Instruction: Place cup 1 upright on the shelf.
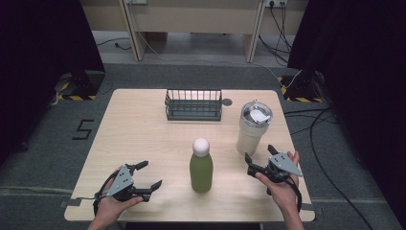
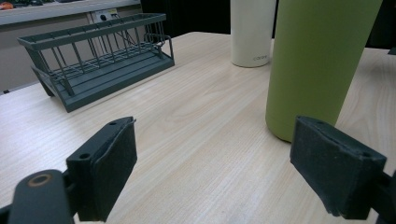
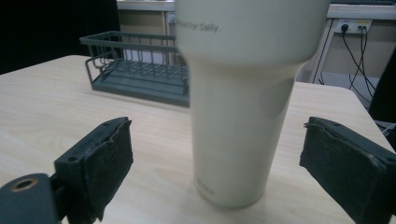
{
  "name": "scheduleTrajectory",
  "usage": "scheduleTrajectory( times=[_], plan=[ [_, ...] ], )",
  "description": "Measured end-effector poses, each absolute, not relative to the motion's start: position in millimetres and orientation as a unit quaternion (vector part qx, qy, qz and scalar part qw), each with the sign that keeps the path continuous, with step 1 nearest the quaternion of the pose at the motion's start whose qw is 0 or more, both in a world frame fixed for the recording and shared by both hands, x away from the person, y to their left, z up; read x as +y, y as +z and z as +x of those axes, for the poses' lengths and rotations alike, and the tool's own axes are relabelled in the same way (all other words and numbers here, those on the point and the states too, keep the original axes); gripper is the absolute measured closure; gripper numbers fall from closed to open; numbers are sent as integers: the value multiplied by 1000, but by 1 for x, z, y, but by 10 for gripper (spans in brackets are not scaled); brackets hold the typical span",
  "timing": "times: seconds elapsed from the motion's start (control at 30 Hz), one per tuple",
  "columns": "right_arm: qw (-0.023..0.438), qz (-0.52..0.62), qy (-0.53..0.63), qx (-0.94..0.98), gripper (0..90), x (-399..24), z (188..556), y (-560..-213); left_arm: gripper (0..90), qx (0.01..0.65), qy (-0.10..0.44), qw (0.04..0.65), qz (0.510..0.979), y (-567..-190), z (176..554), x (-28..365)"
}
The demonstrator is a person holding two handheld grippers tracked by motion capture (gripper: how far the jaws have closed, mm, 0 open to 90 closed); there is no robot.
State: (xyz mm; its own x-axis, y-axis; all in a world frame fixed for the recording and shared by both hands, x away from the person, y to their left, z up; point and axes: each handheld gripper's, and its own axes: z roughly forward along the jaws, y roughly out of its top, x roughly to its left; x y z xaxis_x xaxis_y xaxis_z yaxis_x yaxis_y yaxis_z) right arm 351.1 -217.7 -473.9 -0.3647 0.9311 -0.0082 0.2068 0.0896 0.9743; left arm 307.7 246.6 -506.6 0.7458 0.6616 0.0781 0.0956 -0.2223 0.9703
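1. A cream tumbler with a clear lid is seen standing upright on the right half of a pale wooden table, nearer the far edge than the near one.
2. The right gripper is held by a hand just in front of the tumbler, aimed at its base. Its jaws are spread wide and nothing is pinched between them.
3. In the right gripper view the tumbler is framed between the two black pads, with a clear gap on each side, so no pad is touching it.
4. A green bottle with a pale round cap is seen upright near the middle of the table, to the left of the tumbler and well apart from it.
5. The left gripper is held low over the near left part of the table, pointing towards the bottle. Its jaws are also spread and nothing is gripped.
6. In the left gripper view the bottle is seen ahead, close behind the right pad, with the tumbler farther back.
7. A dark grey wire rack is seen at the far middle of the table, to the left of the tumbler.
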Motion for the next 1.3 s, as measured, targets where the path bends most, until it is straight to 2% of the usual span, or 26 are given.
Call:
scheduleTrajectory(
  times=[0.4, 0.97, 1.3],
  plan=[
    [370, 447, 508, 636, 28, -217, 397, -474, 141, 259, 251, 568, 740, -507, 309, 248],
    [369, 451, 517, 627, 62, -207, 426, -475, 141, 256, 253, 567, 741, -507, 309, 249],
    [364, 447, 523, 628, 51, -204, 440, -476, 141, 254, 246, 567, 744, -508, 311, 247]
  ],
)
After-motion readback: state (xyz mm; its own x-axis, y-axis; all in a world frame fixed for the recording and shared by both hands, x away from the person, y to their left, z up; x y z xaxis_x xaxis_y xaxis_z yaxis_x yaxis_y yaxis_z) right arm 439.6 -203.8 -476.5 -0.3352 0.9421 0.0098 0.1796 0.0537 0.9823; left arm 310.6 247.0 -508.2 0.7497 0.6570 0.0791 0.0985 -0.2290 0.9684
